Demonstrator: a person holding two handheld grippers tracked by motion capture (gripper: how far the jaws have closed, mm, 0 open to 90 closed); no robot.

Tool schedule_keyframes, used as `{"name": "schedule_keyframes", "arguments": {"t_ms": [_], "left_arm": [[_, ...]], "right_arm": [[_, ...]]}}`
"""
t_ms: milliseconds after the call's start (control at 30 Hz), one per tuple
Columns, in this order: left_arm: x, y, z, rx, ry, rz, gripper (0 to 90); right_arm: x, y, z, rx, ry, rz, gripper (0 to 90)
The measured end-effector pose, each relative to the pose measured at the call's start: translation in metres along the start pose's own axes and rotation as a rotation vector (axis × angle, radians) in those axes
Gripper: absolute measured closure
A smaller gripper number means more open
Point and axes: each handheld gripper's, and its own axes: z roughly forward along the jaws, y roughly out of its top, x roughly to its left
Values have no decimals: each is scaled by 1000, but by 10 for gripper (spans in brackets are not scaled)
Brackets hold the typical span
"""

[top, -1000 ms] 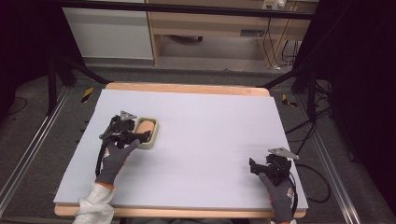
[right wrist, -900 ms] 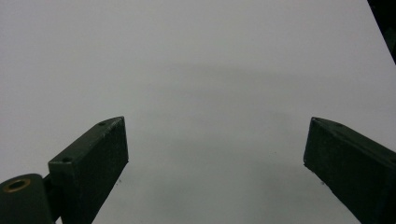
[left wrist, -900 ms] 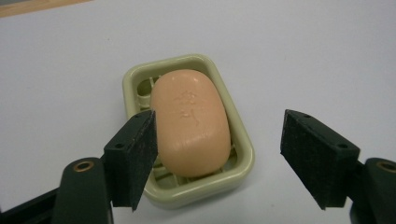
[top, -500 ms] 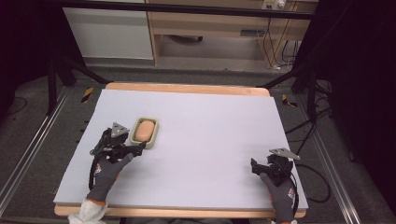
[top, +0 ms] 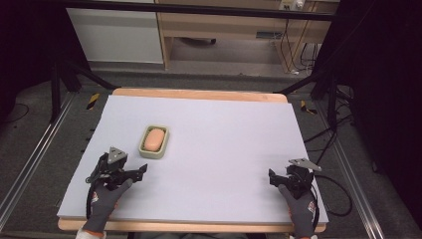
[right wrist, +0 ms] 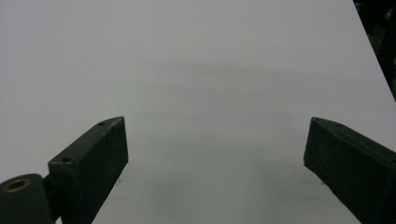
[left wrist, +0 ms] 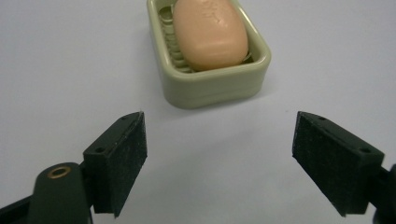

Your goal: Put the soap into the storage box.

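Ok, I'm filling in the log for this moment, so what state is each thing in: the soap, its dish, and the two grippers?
Soap: whole bar, lying flat in the dish, nothing touching it.
Soap dish: upright on the table, holding the soap, free of both grippers.
Left gripper: open, empty, just short of the dish.
Right gripper: open, empty, over bare table near the right front corner.
Table: covered by a pale sheet.

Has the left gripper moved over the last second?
Yes. The left gripper has pulled back from the soap dish toward the person's edge of the table; its jaws now stand open, apart from the dish.
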Motion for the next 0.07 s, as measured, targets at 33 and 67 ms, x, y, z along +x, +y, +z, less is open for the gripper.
{"name": "schedule_keyframes", "arguments": {"t_ms": [33, 67], "left_arm": [[1, -1, -1, 3, 2, -1, 172], [3, -2, -2, 4, 8, -1, 171]], "right_arm": [[0, 0, 0, 0, 0, 0, 68], [0, 0, 0, 1, 0, 2, 67]]}}
